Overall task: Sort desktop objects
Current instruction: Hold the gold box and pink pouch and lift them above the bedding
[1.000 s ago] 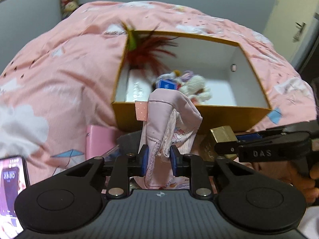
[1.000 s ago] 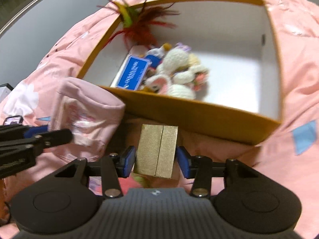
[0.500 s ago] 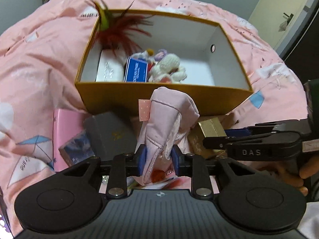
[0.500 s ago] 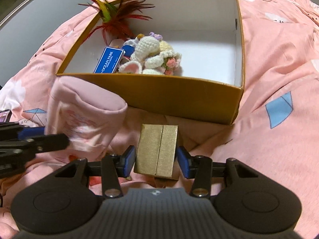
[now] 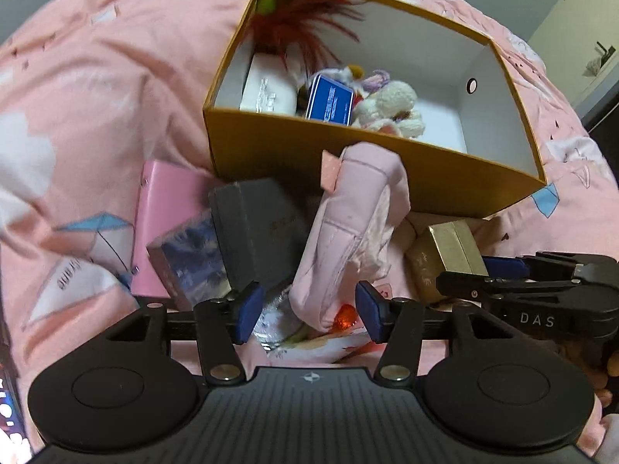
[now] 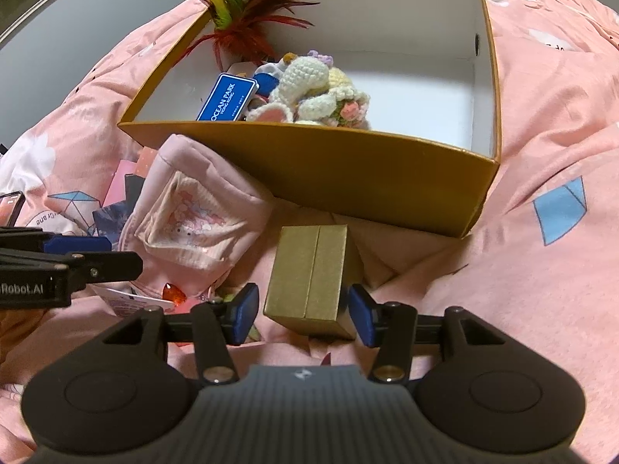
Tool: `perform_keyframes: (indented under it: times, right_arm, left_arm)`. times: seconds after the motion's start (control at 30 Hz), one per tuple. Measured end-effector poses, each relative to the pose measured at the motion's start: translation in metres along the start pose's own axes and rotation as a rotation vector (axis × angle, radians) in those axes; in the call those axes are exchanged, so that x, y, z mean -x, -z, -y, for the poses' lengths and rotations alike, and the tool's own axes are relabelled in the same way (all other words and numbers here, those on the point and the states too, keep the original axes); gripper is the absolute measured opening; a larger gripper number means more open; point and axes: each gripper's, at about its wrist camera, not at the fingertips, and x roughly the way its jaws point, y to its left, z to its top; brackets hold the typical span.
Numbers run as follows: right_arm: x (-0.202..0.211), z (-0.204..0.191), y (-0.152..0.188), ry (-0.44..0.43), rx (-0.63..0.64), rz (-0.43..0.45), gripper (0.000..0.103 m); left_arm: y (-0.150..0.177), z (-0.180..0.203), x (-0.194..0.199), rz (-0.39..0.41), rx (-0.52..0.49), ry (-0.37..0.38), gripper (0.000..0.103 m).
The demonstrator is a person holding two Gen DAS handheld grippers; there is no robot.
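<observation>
A gold-walled box [image 5: 387, 170] with a white inside sits on the pink bedspread; it also shows in the right wrist view [image 6: 367, 166]. In it lie a feather toy [image 6: 240, 27], a blue card box [image 6: 228, 98] and crochet dolls [image 6: 317, 89]. My left gripper [image 5: 307, 305] is open, its jaws apart around a pink fabric pouch [image 5: 356, 228] that rests on the bed against the box. My right gripper [image 6: 303, 315] is open around a small gold box [image 6: 313, 278] that rests on the bed, pads clear of its sides.
A dark grey box [image 5: 255, 228], a blue patterned box [image 5: 189, 255] and a pink notebook [image 5: 162, 208] lie left of the pouch. A red gem [image 6: 172, 294] lies by the pouch. A phone [image 6: 9, 207] lies at the far left.
Both grippers have opened. The pink pouch and the gold box, held before, now rest on the bed in front of the gold-walled box. Both grippers have come lower.
</observation>
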Motion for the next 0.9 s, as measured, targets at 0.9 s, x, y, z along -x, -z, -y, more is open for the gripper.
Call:
perform_keyframes:
  times: [0.9]
  right_arm:
    - [0.012, 0.002, 0.005, 0.037, 0.012, 0.037, 0.050]
  left_arm:
    - [0.005, 0.042, 0.029, 0.103, -0.230, -0.007, 0.024]
